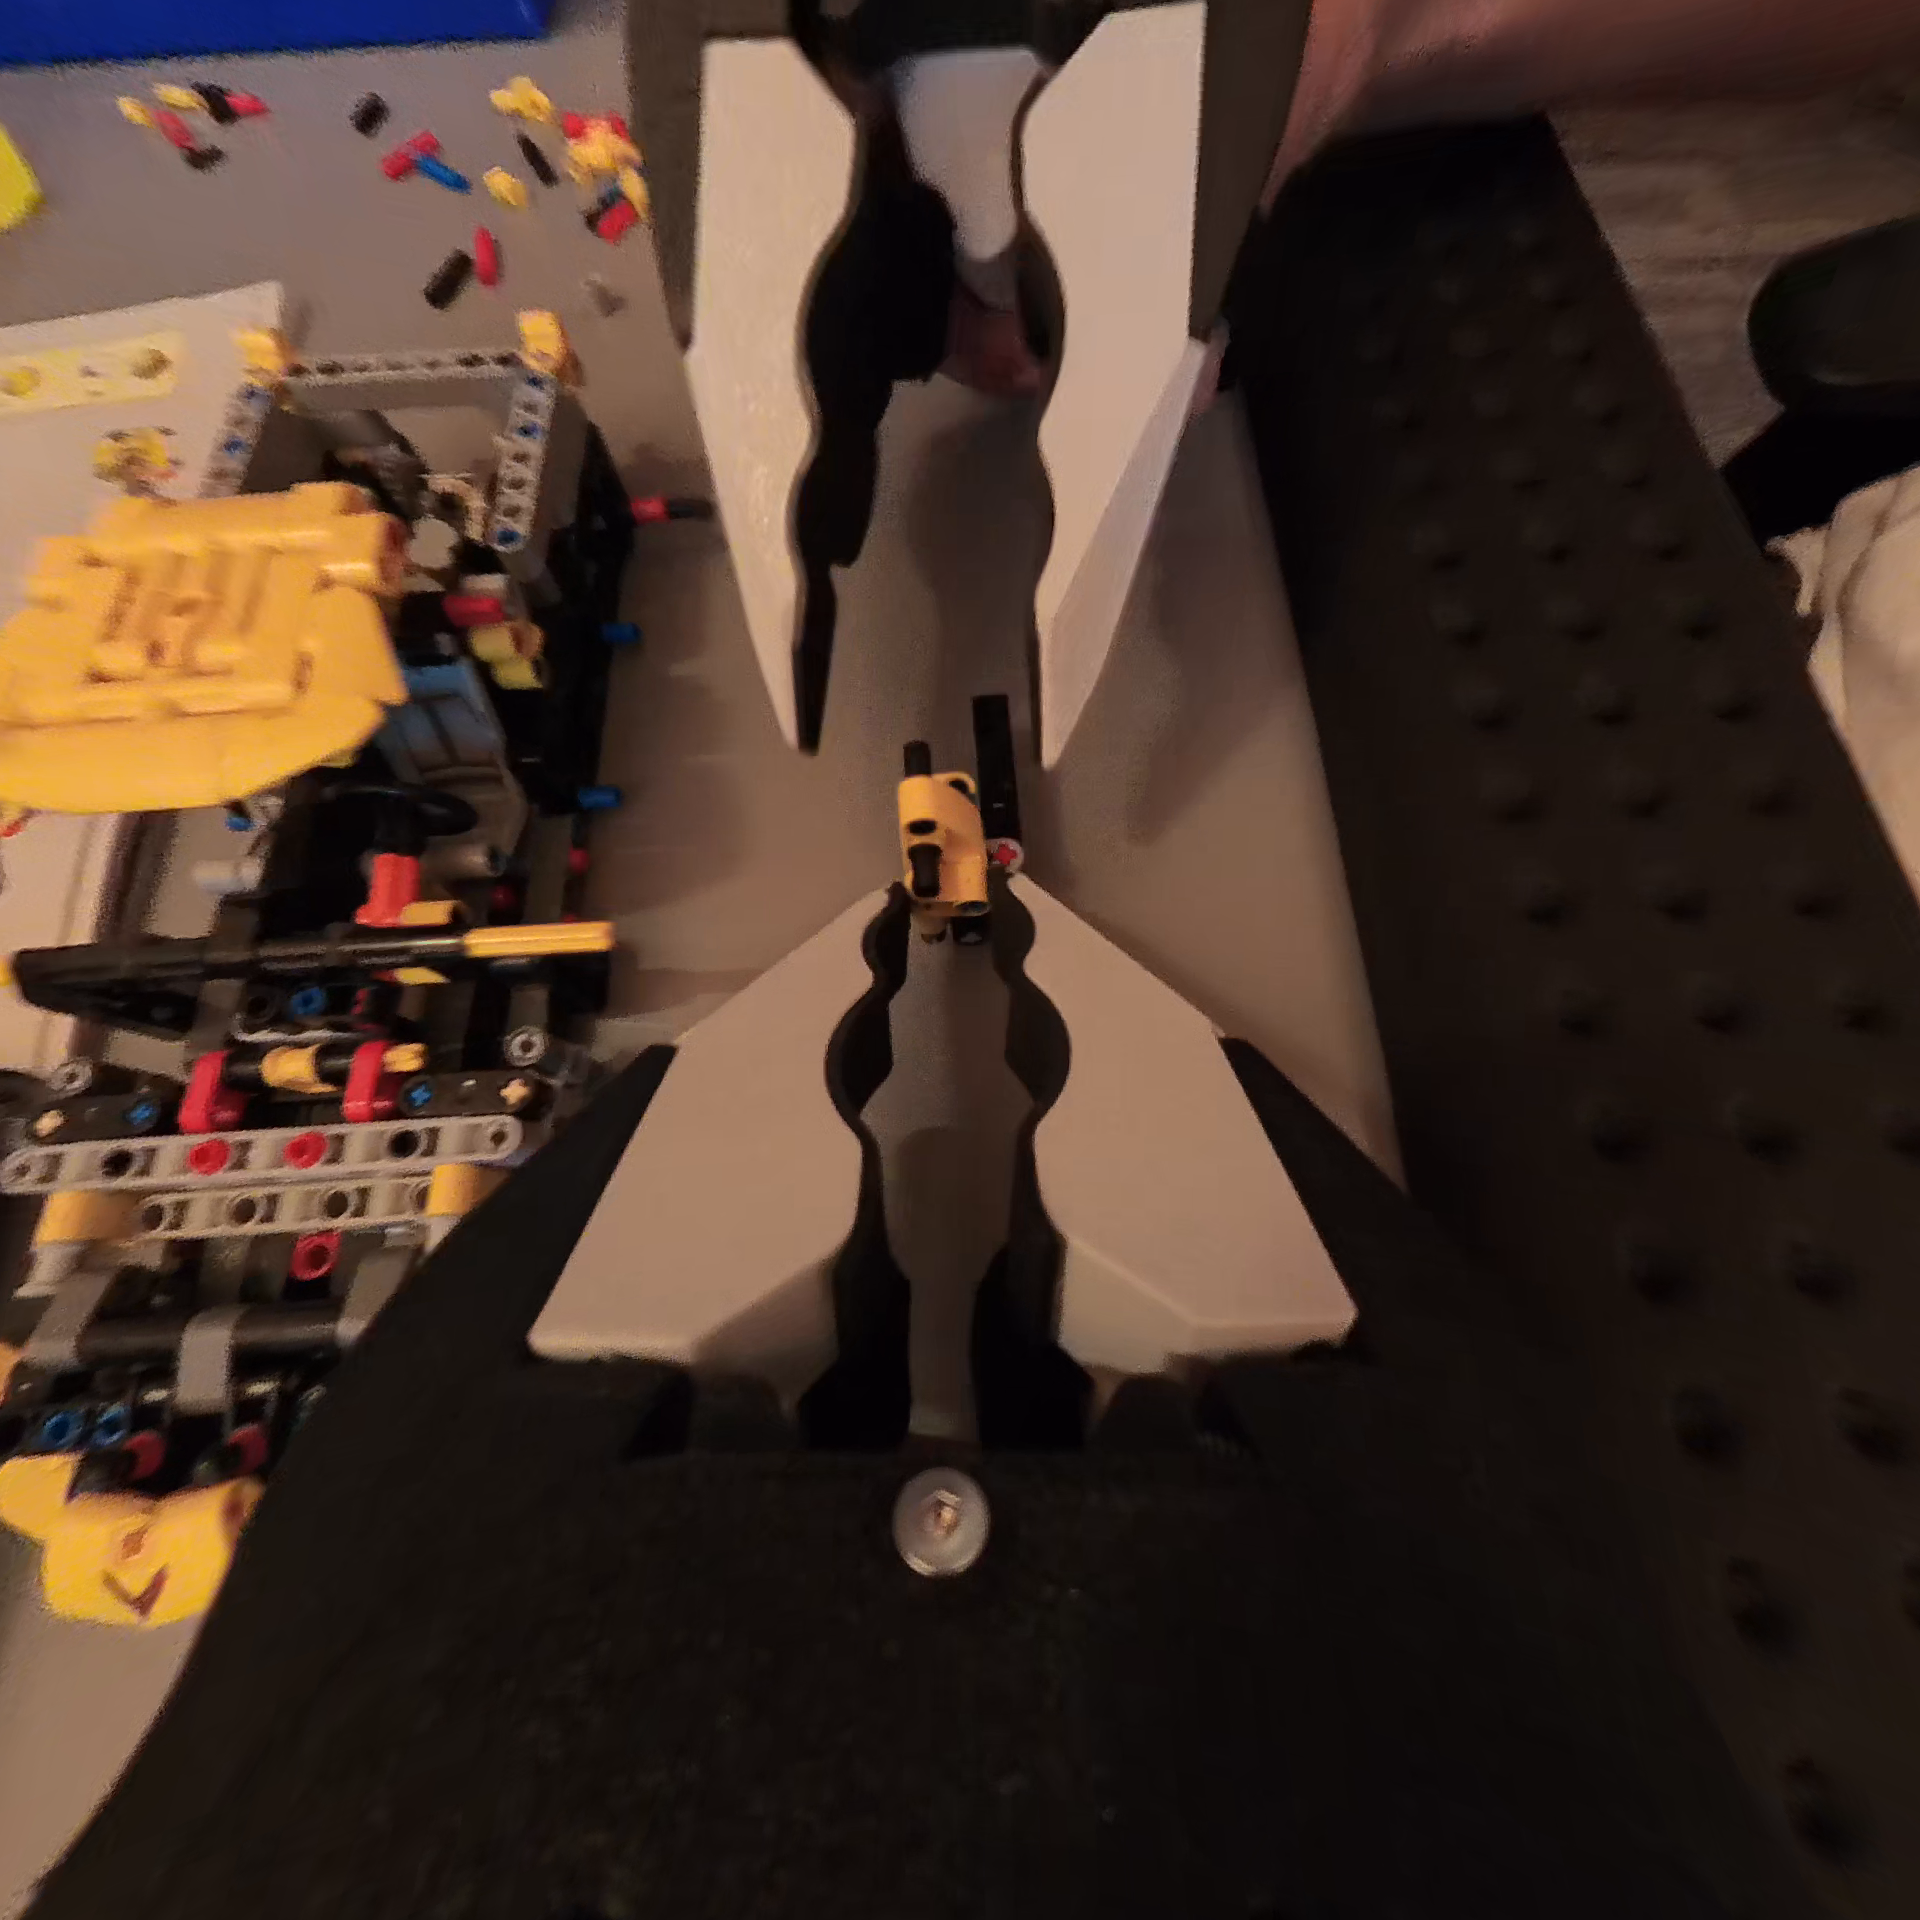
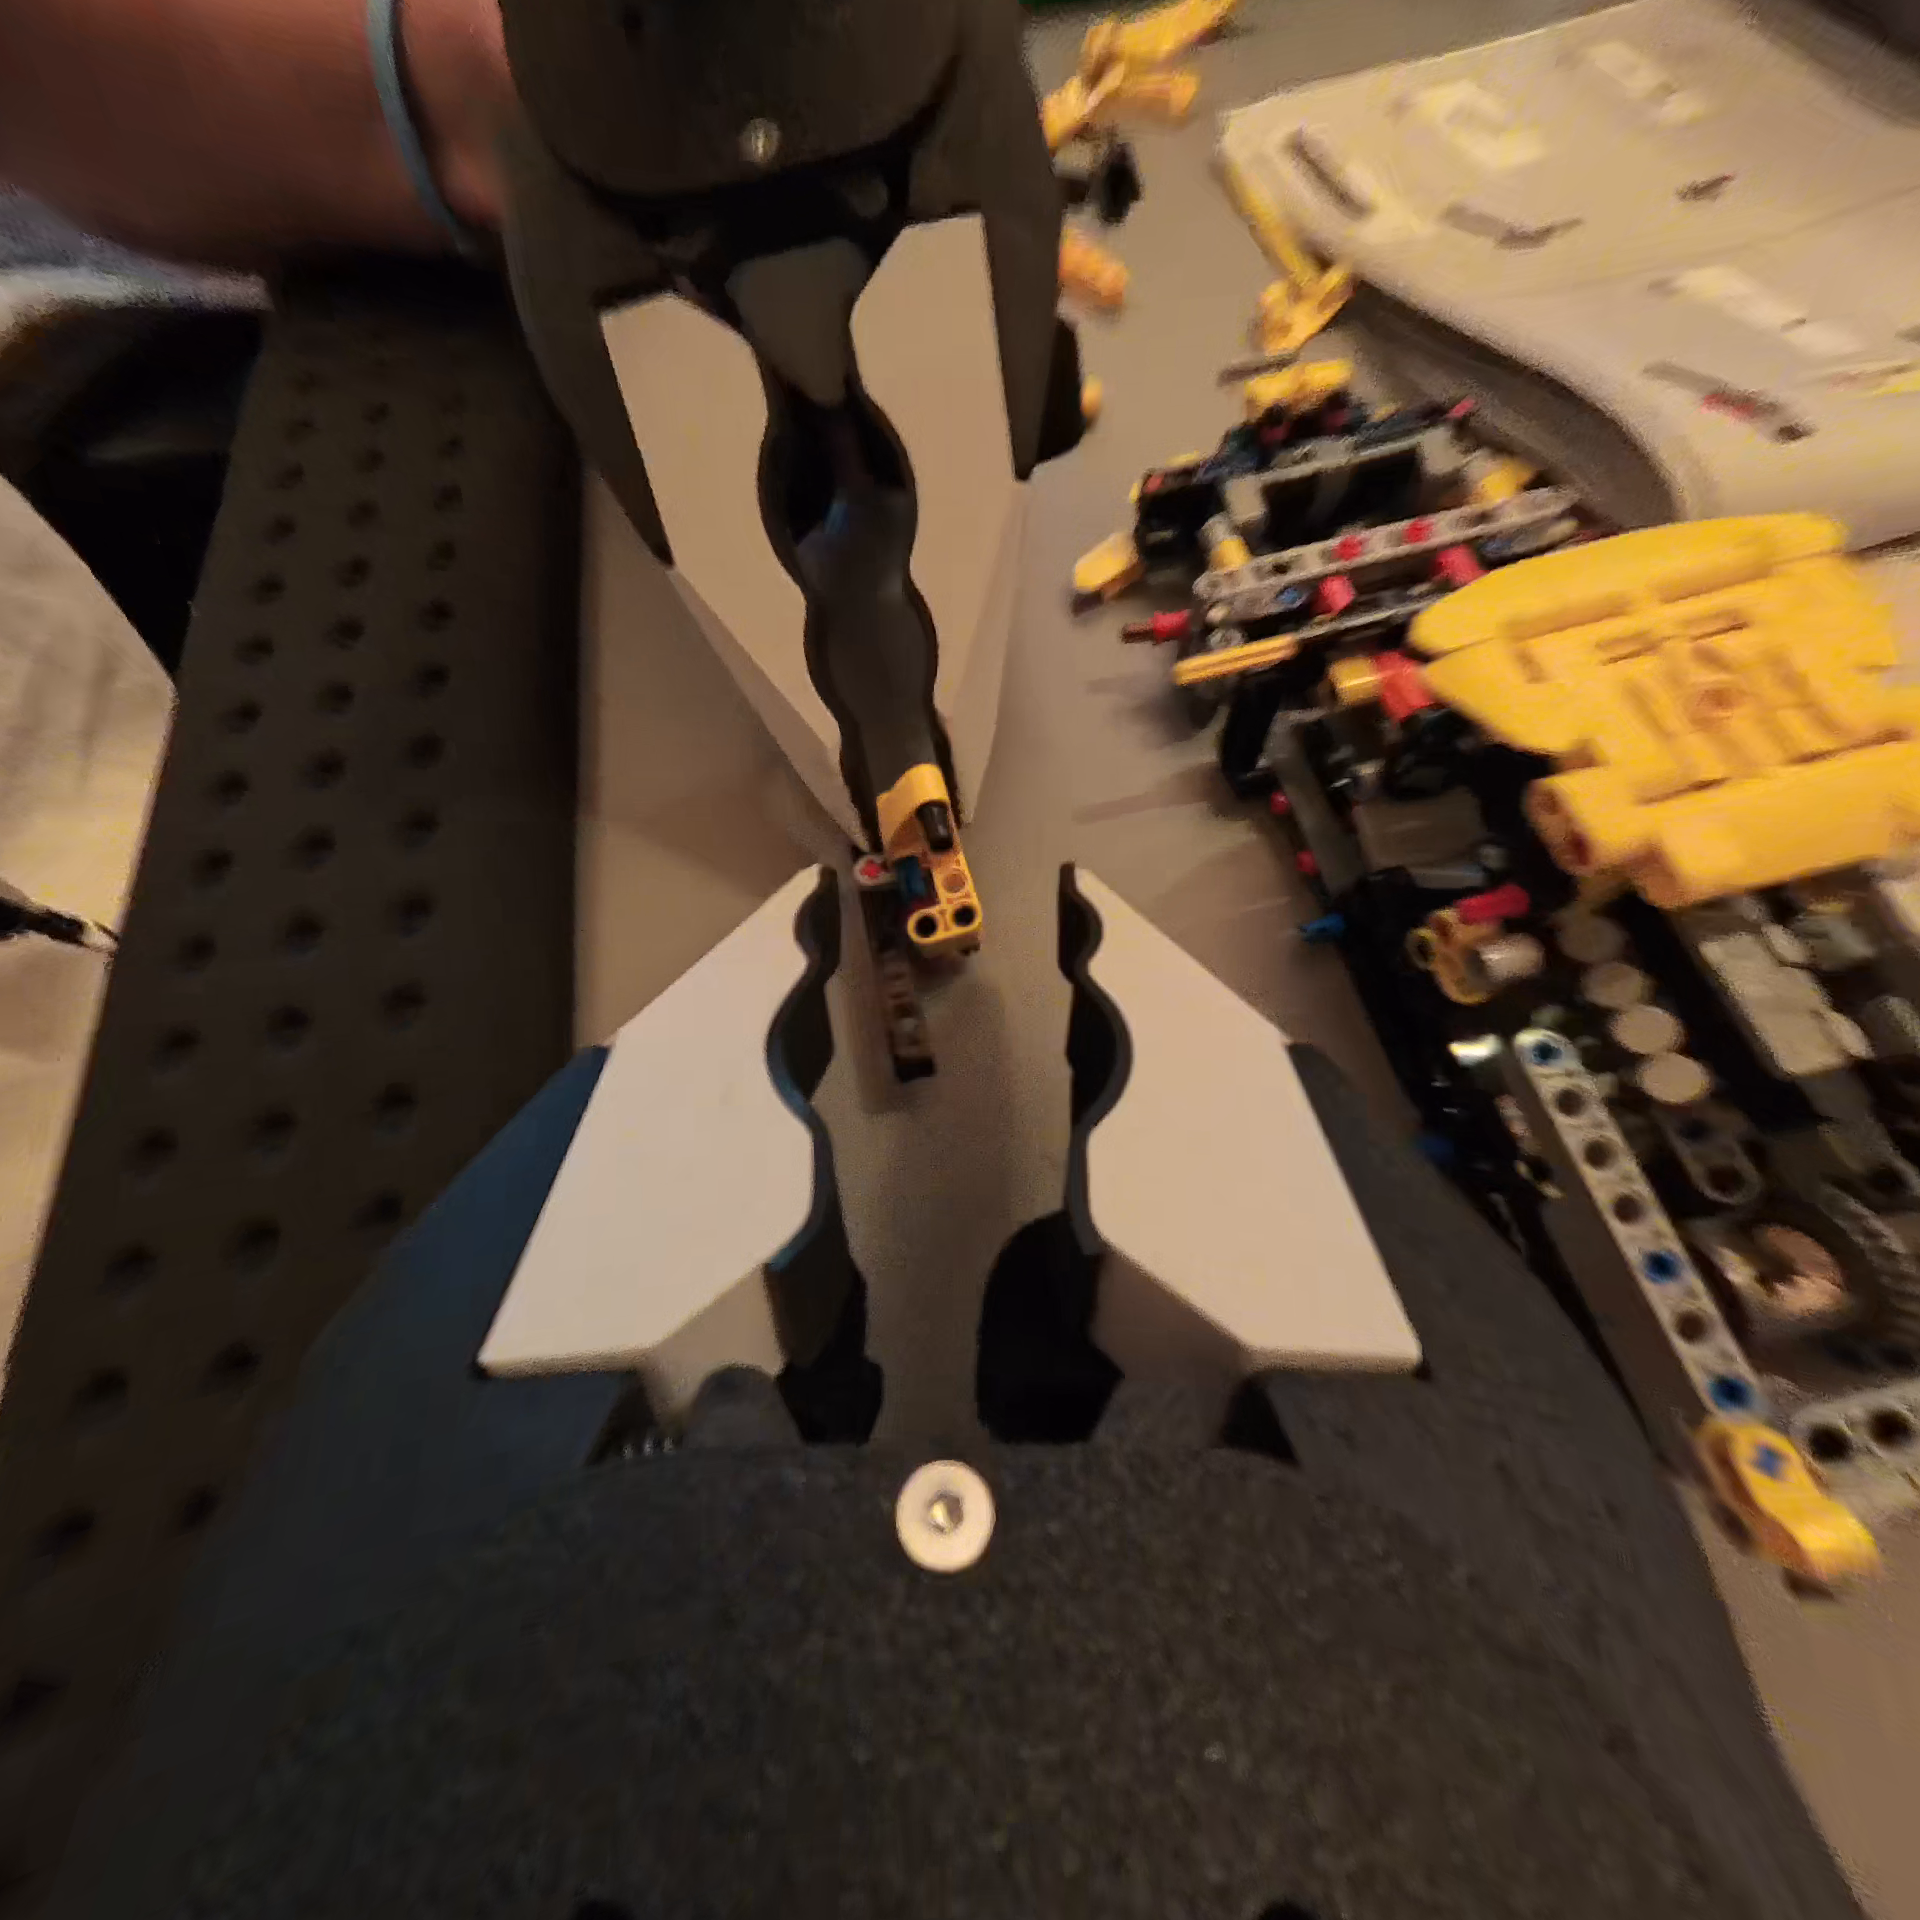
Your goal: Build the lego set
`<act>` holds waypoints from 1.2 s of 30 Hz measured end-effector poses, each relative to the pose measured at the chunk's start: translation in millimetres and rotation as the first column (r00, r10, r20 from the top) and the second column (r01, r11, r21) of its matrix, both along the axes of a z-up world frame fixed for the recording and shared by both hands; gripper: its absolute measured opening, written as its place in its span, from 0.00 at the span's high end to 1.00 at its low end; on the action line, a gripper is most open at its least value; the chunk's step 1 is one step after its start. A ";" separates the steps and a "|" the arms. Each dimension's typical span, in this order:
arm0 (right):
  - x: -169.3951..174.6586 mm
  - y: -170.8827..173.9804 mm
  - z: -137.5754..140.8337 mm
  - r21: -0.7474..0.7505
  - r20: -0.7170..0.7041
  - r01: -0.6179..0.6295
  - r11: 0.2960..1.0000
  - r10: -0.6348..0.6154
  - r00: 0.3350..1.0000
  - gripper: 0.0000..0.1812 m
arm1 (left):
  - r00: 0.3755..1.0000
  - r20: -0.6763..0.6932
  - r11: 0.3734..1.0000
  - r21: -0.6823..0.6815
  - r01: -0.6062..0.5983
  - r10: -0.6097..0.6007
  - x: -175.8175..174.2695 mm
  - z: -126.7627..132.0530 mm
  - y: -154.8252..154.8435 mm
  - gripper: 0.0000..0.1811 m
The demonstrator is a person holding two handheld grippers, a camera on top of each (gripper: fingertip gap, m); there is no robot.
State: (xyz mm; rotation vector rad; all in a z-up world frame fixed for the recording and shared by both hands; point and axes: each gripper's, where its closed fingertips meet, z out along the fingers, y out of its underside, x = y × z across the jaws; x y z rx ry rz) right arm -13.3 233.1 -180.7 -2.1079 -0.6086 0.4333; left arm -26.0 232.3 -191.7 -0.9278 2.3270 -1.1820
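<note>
left hand-held gripper (image 1: 951, 914) pinching small yellow lego piece (image 1: 940, 847), right hand-held gripper (image 2: 940, 883) agape, no legible writing

I count two claws, my left claw (image 1: 951, 914) and my right claw (image 2: 940, 904). One half-built yellow model (image 1: 291, 935), one small yellow assembly (image 1: 943, 847), one instruction booklet (image 2: 1621, 239). Loose pieces (image 1: 488, 177) are too blurry to count.

Left tongs (image 1: 948, 906) pinched closed; right tongs (image 2: 940, 883) spread, tip-to-tip.
</note>
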 end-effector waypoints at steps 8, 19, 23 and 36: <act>-20.3 -12.7 64.1 0.149 -0.365 0.048 0.988 0.010 0.931 0.73 | 0.993 0.114 0.900 -0.433 0.047 0.003 -7.1 77.4 -2.1 0.92; -25.3 -13.5 86.1 0.293 -0.296 0.149 0.944 -0.059 0.953 0.87 | 0.991 0.134 0.828 -0.556 0.079 -0.005 -9.1 105.2 -14.6 0.92; 2.6 -5.9 76.0 0.362 -0.109 0.309 0.880 -0.289 0.951 0.87 | 0.992 -0.016 0.776 -0.620 -0.111 0.128 7.7 93.3 -2.8 0.80; 19.6 -4.0 60.1 0.432 0.225 0.398 0.809 -0.524 0.821 0.87 | 0.949 -0.155 0.551 -0.783 -0.287 0.275 29.1 94.9 2.8 0.96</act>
